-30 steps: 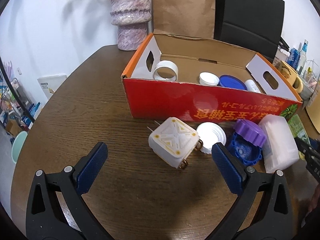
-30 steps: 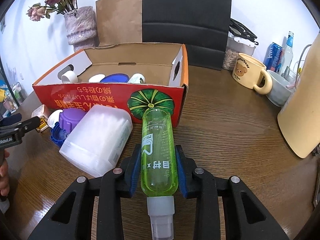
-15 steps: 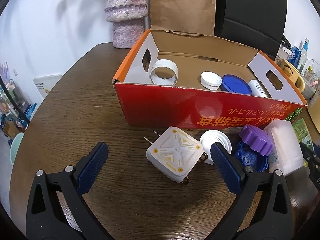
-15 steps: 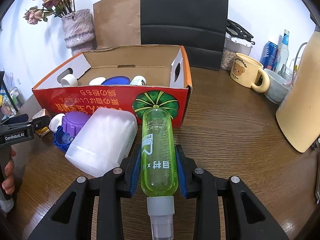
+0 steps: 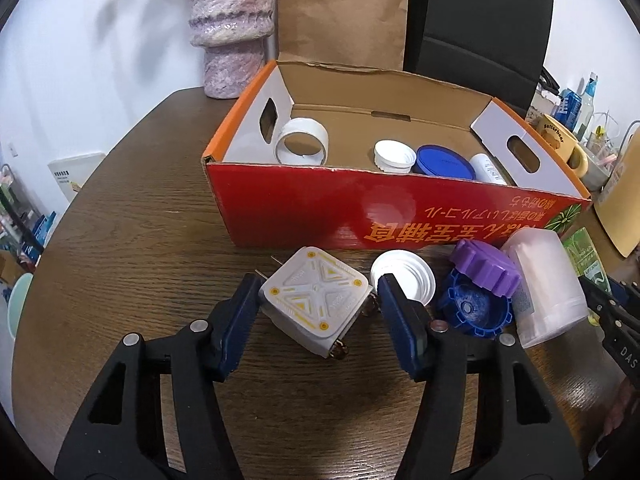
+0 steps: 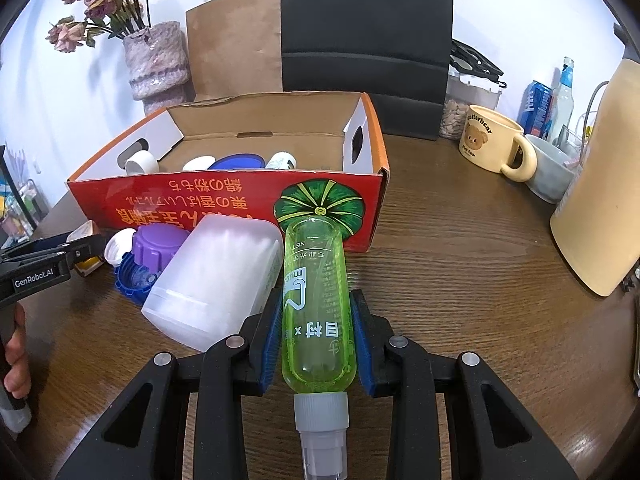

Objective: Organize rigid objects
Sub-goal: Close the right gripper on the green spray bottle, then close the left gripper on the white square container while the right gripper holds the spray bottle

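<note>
The left gripper [image 5: 318, 304] is closing its jaws around the white plug adapter [image 5: 314, 306], which is lying on the wooden table [image 5: 132, 240] just in front of the near red wall of the cardboard box [image 5: 320, 208], toward that wall's left end. The left pad is touching the adapter's left face, while the right pad is standing apart from its right corner, so nothing is being clamped yet. To do this step well, the person is best squaring the pads against two opposite flat faces, since the adapter is sitting turned, corner-on to the jaws, and could twist or squirt out as they bite; the right pad is also crowding the white cap [image 5: 403, 283] just beside it, which should stay outside the grip. The adapter is roughly square, with no clear long axis; its patterned face is looking up and toward the camera, thin prongs are pointing back toward the box and brass pins toward the near edge. The right gripper [image 6: 316, 332] is clenching the green spray bottle [image 6: 316, 300] at mid-body; its long axis is running along the fingers, base pointing at the box's near right corner, nozzle back toward the hand.
</note>
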A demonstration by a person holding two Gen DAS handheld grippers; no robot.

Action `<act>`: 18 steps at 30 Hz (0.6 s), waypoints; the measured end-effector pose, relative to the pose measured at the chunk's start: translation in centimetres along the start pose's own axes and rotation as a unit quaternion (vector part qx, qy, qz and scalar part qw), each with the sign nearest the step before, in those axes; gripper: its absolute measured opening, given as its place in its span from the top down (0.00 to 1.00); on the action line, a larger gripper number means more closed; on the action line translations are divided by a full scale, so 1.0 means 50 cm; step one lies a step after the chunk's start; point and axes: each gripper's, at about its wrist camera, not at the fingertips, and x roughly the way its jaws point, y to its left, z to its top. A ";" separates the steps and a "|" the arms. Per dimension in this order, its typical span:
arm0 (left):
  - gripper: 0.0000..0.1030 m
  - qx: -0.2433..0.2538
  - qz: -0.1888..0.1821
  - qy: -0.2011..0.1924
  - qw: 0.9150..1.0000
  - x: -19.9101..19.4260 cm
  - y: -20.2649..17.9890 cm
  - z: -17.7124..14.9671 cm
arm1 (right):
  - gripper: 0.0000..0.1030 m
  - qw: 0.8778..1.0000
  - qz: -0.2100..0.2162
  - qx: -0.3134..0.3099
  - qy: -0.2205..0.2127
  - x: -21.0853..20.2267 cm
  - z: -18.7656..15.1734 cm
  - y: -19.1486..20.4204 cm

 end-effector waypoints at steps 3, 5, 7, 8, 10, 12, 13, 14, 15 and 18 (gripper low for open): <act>0.45 0.001 0.001 -0.004 1.000 -0.006 0.001 -0.001 | 0.66 1.000 0.000 0.001 -0.002 -0.004 -0.002 0.002; 0.45 0.001 0.004 -0.009 1.000 -0.013 0.001 -0.003 | 0.66 1.000 0.000 0.002 -0.004 -0.006 -0.003 0.003; 0.45 0.000 0.005 -0.013 1.000 -0.019 0.001 -0.006 | 0.66 1.000 0.001 0.004 -0.006 -0.010 -0.004 0.004; 0.45 -0.001 0.007 -0.016 1.000 -0.024 0.001 -0.007 | 0.66 1.000 0.001 0.005 -0.007 -0.012 -0.004 0.005; 0.45 -0.002 0.009 -0.019 1.000 -0.030 0.001 -0.011 | 0.66 1.000 0.002 0.007 -0.009 -0.016 -0.006 0.006; 0.45 -0.004 0.010 -0.023 1.000 -0.038 0.002 -0.015 | 0.66 1.000 0.004 0.008 -0.011 -0.019 -0.007 0.008; 0.45 -0.004 0.012 -0.026 1.000 -0.042 0.002 -0.016 | 0.66 1.000 0.005 0.009 -0.012 -0.022 -0.008 0.009; 0.45 -0.004 0.015 -0.030 0.999 -0.047 0.001 -0.018 | 0.66 1.000 0.006 0.009 -0.014 -0.025 -0.010 0.011; 0.45 -0.003 0.019 -0.034 0.999 -0.053 0.000 -0.020 | 0.66 1.000 0.006 0.009 -0.015 -0.028 -0.011 0.012; 0.45 -0.003 0.021 -0.042 0.999 -0.066 0.000 -0.026 | 0.66 1.000 0.009 0.009 -0.020 -0.036 -0.013 0.016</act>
